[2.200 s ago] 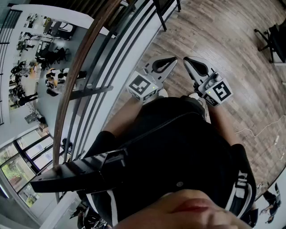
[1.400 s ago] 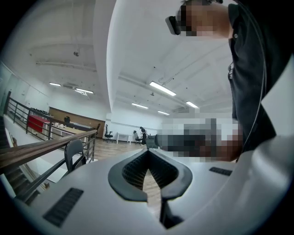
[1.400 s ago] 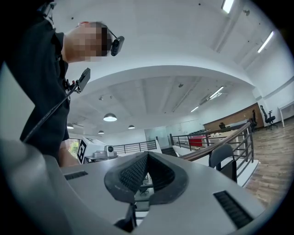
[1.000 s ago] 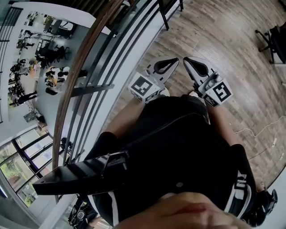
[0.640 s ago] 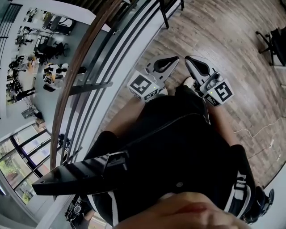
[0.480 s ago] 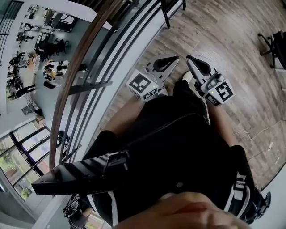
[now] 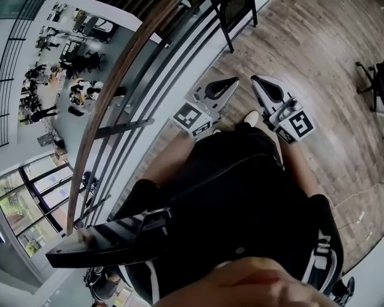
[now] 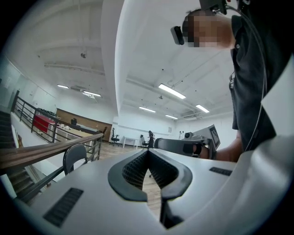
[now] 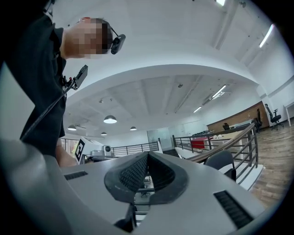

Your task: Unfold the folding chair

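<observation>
My left gripper (image 7: pixel 235 80) and right gripper (image 7: pixel 253 78) are held side by side in front of the person's dark-clothed body, both level and shut with nothing between the jaws. In the left gripper view the ribbed pads (image 8: pixel 138 167) of the left gripper (image 8: pixel 148 151) meet at the tip. The right gripper (image 9: pixel 148 155) looks the same in its own view. A dark chair (image 7: pixel 233 18) stands ahead by the railing, only its black legs showing in the head view. Its rounded back (image 8: pixel 74 158) shows in the left gripper view, and its back (image 9: pixel 221 161) also shows in the right gripper view. Neither gripper touches it.
A wooden handrail (image 7: pixel 114 90) over black metal bars runs along the left, with a drop to a lower floor beyond it. The floor is wood planks (image 7: pixel 312 54). A black office chair (image 7: pixel 372 78) stands at the right edge, and a thin cable (image 7: pixel 354 198) lies on the floor.
Both grippers have moved forward along the railing with the person, still shut and side by side. The chair legs at the top have come further into view, and a shoe shows below the grippers.
</observation>
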A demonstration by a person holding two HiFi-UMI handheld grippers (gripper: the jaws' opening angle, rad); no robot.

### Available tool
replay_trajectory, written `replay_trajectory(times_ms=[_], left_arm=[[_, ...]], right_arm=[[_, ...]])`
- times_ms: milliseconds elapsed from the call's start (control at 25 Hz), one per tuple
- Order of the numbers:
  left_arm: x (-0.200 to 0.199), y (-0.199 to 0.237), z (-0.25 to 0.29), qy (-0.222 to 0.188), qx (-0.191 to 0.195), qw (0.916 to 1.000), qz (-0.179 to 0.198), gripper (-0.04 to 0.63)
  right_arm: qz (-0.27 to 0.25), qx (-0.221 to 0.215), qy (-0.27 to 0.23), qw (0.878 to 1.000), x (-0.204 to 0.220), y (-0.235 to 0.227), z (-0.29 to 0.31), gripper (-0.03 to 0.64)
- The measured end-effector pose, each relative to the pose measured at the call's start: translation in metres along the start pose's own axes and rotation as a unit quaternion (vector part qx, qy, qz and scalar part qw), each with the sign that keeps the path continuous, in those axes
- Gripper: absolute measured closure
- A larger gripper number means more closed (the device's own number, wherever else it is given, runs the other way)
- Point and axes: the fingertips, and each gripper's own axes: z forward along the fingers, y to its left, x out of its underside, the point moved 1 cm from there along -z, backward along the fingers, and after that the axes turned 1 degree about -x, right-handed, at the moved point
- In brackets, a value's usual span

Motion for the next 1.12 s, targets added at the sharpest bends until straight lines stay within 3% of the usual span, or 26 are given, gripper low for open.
replay_trajectory(times_ms=[640,880,1120], left_arm=[[-0.005,0.045,0.121,0.01,-0.074,0.9968,0.027,0.592],[-0.005,0.066,0.143,0.016,-0.079,0.9964,0.025,0.592],[-0.004,0.115,0.155,0.008,-0.078,0.9967,0.02,0.592]], right_arm=[[-0.031,-0.071,-0.001,0.997,-0.031,-0.11,0.002,0.609],[-0.022,-0.062,0.015,0.998,-0.03,-0.139,0.011,0.609],[-0.036,-0.051,0.007,0.998,-0.028,-0.173,0.048,0.609]])
